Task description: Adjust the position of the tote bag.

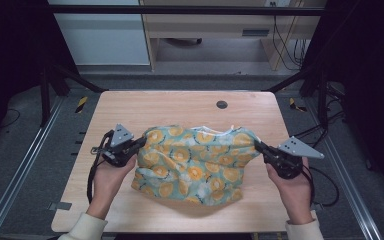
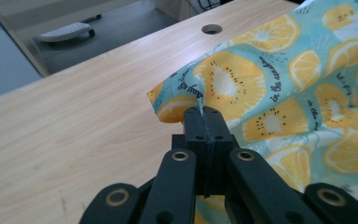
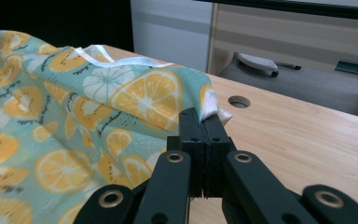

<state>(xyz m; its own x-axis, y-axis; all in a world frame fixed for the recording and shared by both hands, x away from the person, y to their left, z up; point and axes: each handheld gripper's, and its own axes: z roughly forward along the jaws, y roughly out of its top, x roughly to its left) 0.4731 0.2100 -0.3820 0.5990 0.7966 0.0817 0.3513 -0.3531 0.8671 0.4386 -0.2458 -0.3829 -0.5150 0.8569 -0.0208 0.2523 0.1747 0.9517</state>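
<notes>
Two clenched grippers, left (image 1: 141, 141) and right (image 1: 258, 146), each pinch a top corner of our teal cotton garment printed with orange slices (image 1: 192, 162), which sags between the jaws onto the pale wooden table (image 1: 130, 107), so we lift evenly and keep it taut.

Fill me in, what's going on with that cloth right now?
A person holds a gripper in each hand over the wooden table. The left gripper is shut on the left edge of the citrus-print cloth, and the right gripper is shut on its right edge. The cloth hangs bunched between them, its lower part resting on the table, not spread flat.
</notes>
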